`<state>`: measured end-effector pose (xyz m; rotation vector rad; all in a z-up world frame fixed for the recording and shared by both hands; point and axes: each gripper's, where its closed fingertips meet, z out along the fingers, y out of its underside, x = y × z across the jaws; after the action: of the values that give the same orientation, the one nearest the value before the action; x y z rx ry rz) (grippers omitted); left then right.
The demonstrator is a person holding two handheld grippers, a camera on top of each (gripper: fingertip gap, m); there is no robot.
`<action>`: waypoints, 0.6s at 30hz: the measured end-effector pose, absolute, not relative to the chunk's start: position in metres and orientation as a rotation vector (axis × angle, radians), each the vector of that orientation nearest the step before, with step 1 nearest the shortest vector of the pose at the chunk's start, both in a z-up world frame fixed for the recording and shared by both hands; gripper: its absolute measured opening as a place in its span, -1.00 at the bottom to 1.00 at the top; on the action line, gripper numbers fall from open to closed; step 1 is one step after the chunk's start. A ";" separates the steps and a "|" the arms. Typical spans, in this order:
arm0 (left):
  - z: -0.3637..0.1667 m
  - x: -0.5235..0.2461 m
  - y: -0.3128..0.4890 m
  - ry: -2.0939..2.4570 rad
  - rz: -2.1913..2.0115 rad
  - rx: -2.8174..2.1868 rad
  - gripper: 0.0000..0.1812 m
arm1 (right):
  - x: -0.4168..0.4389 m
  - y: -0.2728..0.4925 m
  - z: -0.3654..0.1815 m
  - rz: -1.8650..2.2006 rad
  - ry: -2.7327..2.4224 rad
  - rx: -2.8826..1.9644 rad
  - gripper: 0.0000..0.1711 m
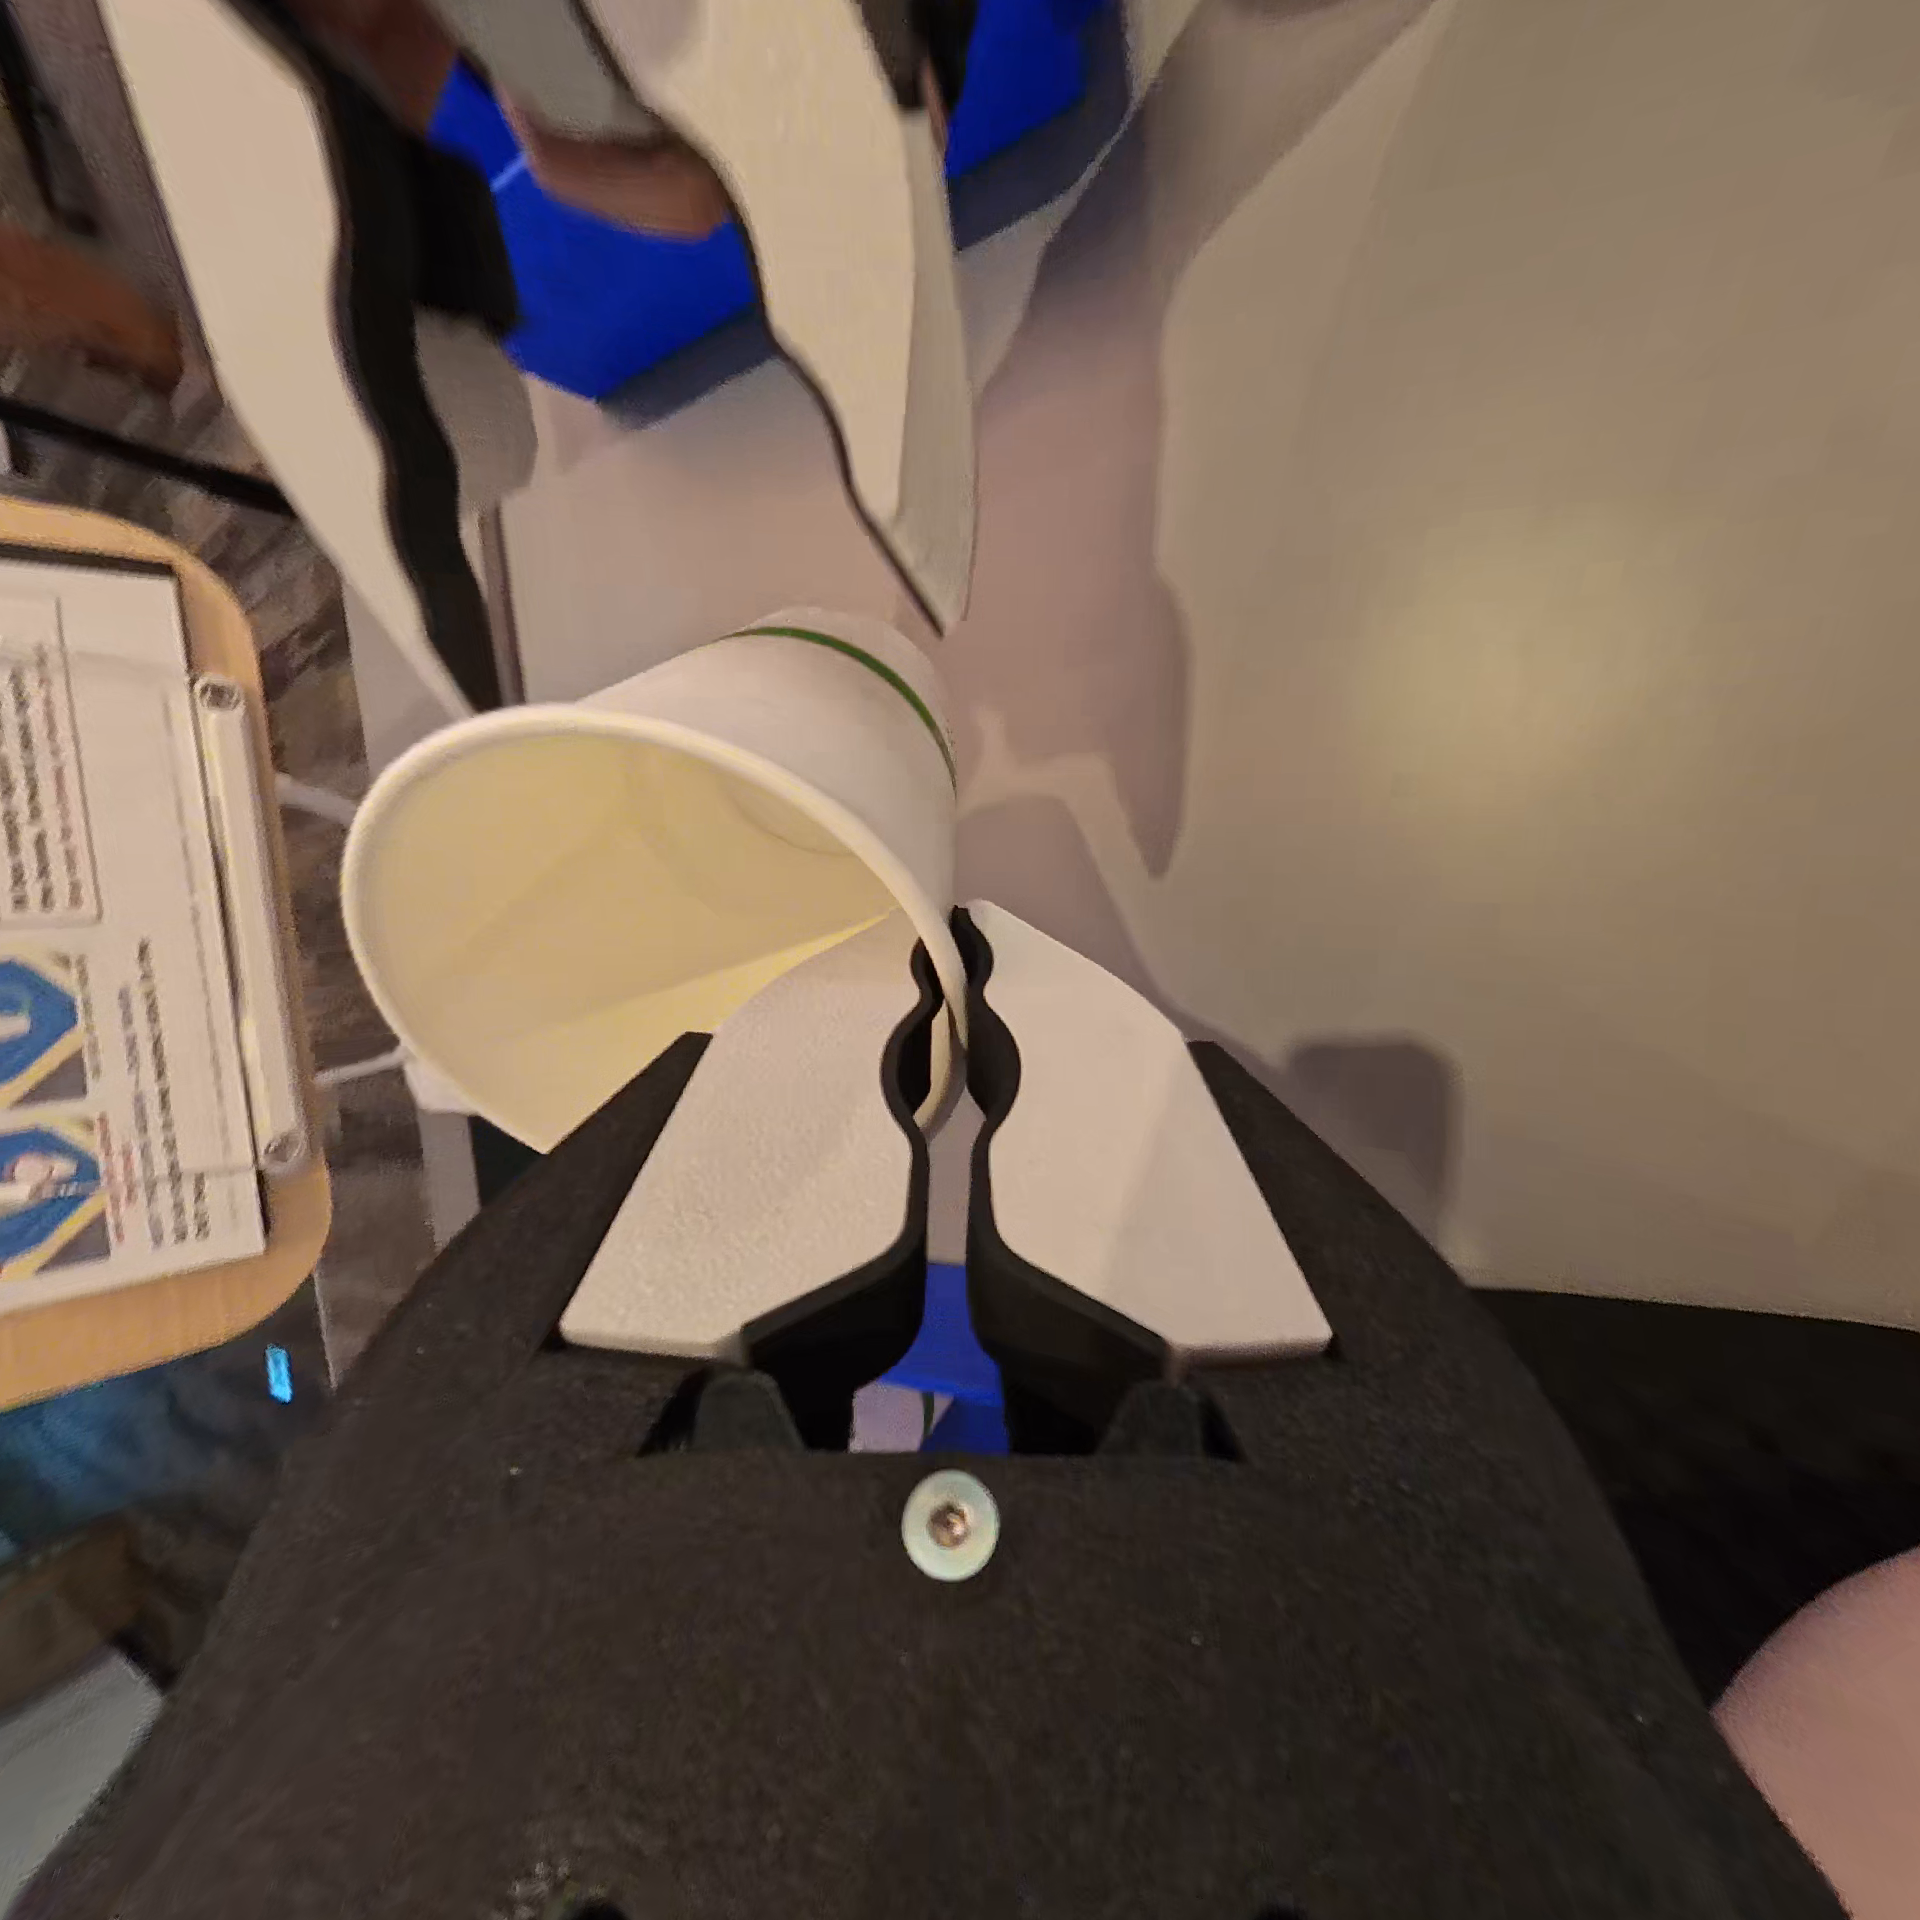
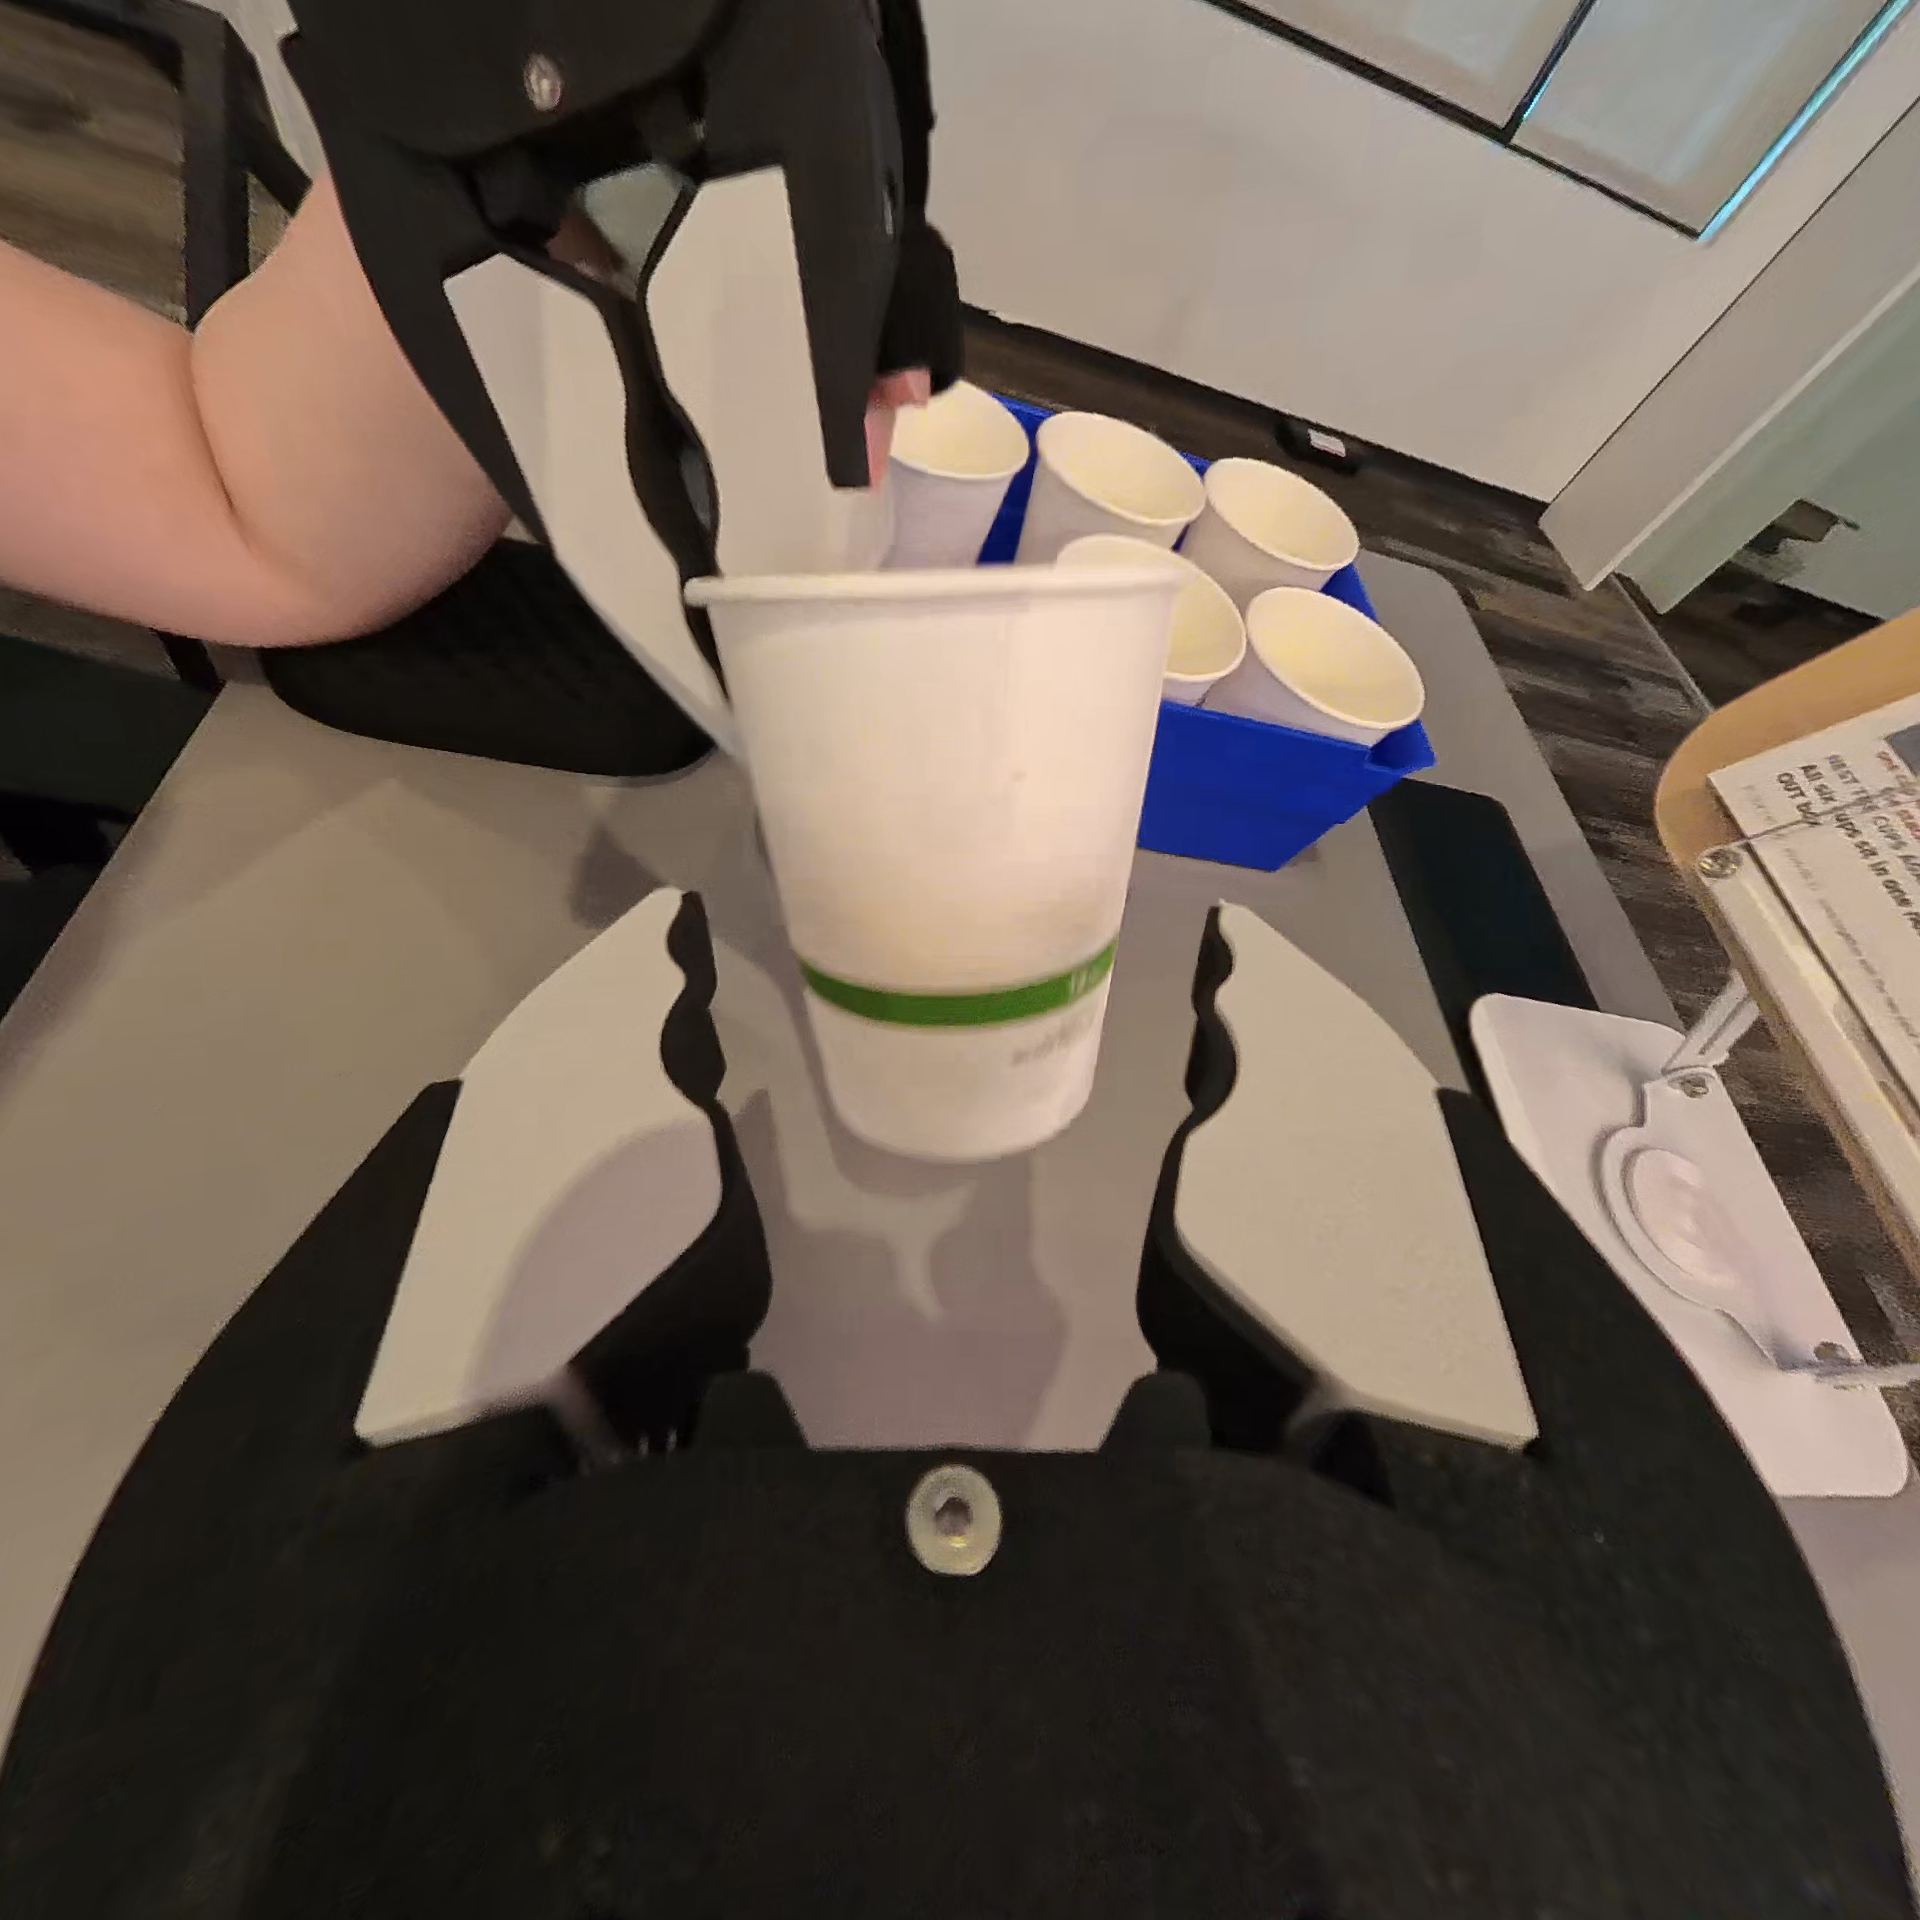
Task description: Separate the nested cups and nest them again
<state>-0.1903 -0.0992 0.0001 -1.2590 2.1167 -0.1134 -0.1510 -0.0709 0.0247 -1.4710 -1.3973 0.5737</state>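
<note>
Left wrist view: left gripper point(image 1: 954, 961) jaws nearly closed, pinching the rim of a white paper cup point(image 1: 665, 842), held tilted in the air. Likely light, thin-walled, easily crushed; best taken at the stiffer rolled rim. Cup base hidden.

Right wrist view: right gripper point(image 2: 951, 1003) jaws wide, empty, flanking the cup above the desk point(image 2: 312, 914). Five more cups point(image 2: 1117, 483) upright in a blue bin point(image 2: 1257, 790). Unclear whether any are nested stacks.

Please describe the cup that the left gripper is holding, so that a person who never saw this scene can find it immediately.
Start at the blue bin on the grey table, where five cups stand. In front of it, the left gripper pinches the rim of one cup. Unlike the bin's cups, it is held outside the bin and shows a green band.
</note>
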 end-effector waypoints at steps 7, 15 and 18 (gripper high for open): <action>-0.013 -0.176 -0.107 2.183 -0.135 -1.220 -1.00 | -0.164 -0.079 0.010 0.652 -1.448 -1.506 0.03; -0.015 -0.170 -0.115 2.211 -0.135 -1.183 -1.00 | -0.166 -0.080 0.004 0.666 -1.473 -1.524 0.00; -0.019 -0.170 -0.118 2.239 -0.140 -1.169 -0.99 | -0.165 -0.083 -0.001 0.697 -1.492 -1.547 0.00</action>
<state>-0.1703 -0.1182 -0.0187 -1.1686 2.2387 -0.1398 -0.1655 -0.0834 -0.0007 -1.5474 -1.4917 0.6970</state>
